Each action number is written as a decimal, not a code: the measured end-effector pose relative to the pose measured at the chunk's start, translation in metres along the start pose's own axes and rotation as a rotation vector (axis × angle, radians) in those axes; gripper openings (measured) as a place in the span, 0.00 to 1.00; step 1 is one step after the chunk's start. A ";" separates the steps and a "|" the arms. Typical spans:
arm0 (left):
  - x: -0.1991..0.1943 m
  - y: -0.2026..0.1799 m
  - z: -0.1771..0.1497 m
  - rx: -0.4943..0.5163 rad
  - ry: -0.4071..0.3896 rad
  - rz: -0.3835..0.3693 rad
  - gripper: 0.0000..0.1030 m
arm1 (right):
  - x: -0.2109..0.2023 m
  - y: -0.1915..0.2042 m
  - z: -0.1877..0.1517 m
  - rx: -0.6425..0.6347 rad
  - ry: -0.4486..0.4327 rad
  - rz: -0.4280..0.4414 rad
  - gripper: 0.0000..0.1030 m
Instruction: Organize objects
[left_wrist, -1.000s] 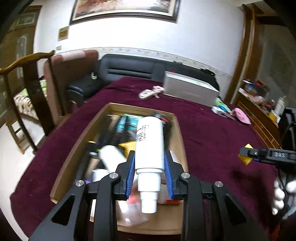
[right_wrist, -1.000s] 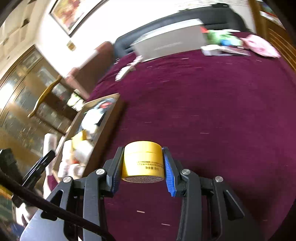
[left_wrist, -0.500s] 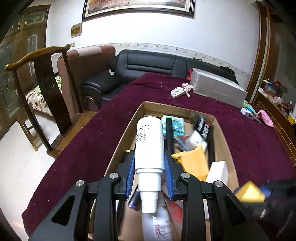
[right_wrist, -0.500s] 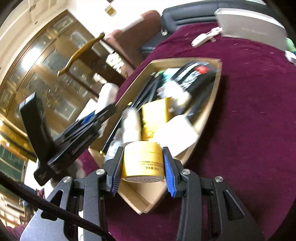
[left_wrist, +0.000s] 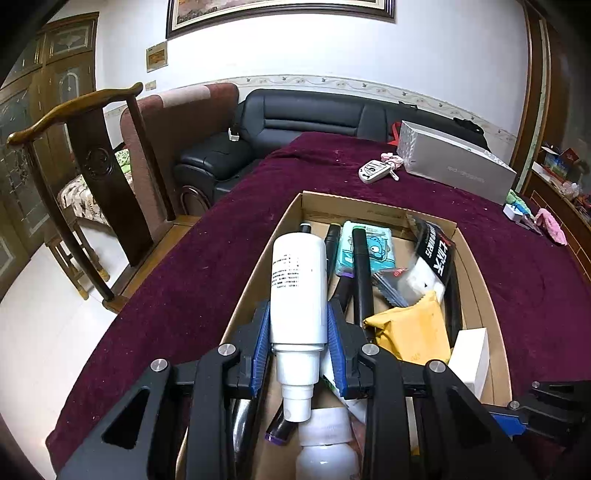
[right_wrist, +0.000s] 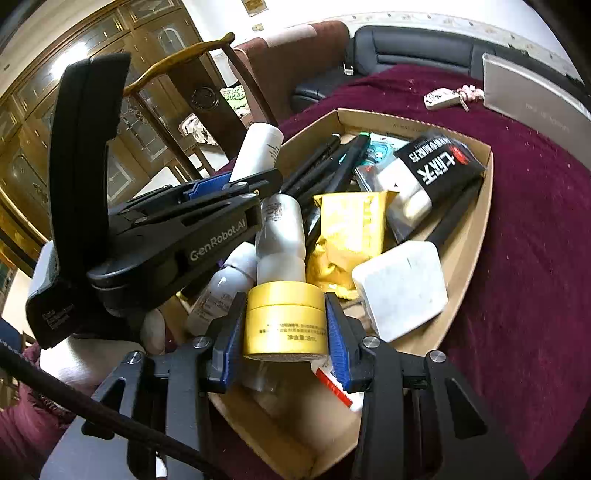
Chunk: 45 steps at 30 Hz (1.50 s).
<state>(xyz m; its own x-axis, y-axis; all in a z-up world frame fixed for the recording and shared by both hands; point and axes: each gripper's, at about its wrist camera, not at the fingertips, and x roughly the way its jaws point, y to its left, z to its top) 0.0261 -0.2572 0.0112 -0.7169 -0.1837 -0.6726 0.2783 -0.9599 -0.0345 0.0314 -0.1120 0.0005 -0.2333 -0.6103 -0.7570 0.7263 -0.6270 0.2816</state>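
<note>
- Here the left gripper (left_wrist: 299, 332) is clamped on a white bottle (left_wrist: 298, 284), its blue pads pressed on the bottle's lower body, cap end toward the camera.
- The bottle hangs over the left side of an open cardboard box (left_wrist: 476, 291) on a dark red tablecloth (left_wrist: 207, 266).
- The right gripper (right_wrist: 284, 334) is clamped on a small yellow jar (right_wrist: 284, 321), held above the near end of the same box.
- Inside the box lie black pens (left_wrist: 360, 273), a yellow pouch (left_wrist: 410, 332), a black packet with white lettering (left_wrist: 437, 254), a white block (right_wrist: 400, 291) and a silver bottle (right_wrist: 282, 229).
- Farther off on the cloth rest a key fob (left_wrist: 375, 171) and, just right of it, a long grey box (left_wrist: 454, 166).
- A wooden chair (left_wrist: 92, 177) stands left of the table; a black sofa (left_wrist: 295, 122) sits beyond it.
</note>
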 end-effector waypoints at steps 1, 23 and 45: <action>0.000 0.000 0.000 -0.001 0.001 0.002 0.25 | 0.002 0.001 0.001 -0.010 -0.002 -0.008 0.38; -0.025 -0.001 0.008 0.021 -0.100 0.072 0.47 | 0.003 0.022 -0.010 -0.115 -0.017 -0.067 0.51; -0.114 -0.001 0.003 -0.125 -0.310 -0.027 0.98 | -0.094 -0.029 -0.038 0.104 -0.237 -0.118 0.58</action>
<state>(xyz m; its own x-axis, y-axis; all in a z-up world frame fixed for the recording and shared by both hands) 0.1058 -0.2362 0.0907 -0.8800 -0.2328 -0.4140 0.3190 -0.9355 -0.1521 0.0563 -0.0182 0.0408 -0.4662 -0.6183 -0.6328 0.6174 -0.7396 0.2678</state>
